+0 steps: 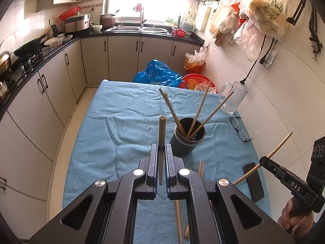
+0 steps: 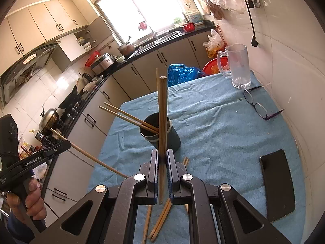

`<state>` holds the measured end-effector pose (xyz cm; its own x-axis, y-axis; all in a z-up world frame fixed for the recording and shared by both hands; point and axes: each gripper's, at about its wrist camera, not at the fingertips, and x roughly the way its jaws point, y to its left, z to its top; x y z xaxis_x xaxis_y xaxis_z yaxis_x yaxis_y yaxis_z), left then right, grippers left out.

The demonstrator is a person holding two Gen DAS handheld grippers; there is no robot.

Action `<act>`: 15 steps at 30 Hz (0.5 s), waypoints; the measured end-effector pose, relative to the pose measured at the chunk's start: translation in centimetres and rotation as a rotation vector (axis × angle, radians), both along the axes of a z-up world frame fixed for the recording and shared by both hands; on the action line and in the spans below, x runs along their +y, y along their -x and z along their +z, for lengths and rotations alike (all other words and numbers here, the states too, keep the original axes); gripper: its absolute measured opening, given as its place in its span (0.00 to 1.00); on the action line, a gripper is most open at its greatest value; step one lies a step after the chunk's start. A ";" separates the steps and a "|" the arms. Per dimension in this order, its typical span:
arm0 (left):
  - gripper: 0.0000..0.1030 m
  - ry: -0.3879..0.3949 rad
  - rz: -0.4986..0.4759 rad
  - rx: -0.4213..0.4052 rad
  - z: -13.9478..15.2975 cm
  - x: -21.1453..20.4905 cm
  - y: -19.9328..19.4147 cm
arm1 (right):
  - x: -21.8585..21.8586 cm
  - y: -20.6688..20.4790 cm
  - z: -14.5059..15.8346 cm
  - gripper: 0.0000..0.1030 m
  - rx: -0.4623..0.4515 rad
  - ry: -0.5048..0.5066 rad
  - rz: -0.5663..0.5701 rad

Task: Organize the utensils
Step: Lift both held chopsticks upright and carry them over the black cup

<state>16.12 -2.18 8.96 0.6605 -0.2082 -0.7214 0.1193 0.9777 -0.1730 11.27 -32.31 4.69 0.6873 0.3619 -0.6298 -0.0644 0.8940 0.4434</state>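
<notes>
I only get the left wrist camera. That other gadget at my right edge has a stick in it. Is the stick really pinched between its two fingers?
Observer: Yes. In the right wrist view, the right gripper has its fingers closed on an upright chopstick that stands straight up between them.
Operator: And who is holding the gadget I'm looking through?
Observer: A bare left hand is wrapped around the handle of the left gripper, which pinches a second chopstick.
Operator: Anything above the stove? My picture cuts off there.
Observer: A range hood is mounted on the wall above the stove.
</notes>
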 end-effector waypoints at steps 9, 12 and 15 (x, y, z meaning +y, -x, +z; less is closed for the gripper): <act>0.05 0.000 -0.021 -0.029 1.5 -0.9 -0.1 | -0.2 -0.3 0.5 0.08 -0.007 -0.002 -0.001; 0.05 -0.003 -0.028 -0.036 1.9 -1.3 -0.2 | -0.2 -0.4 0.6 0.08 -0.007 0.004 0.001; 0.05 -0.007 -0.033 -0.039 2.2 -1.6 -0.3 | -0.2 -0.5 0.6 0.08 -0.007 0.005 0.002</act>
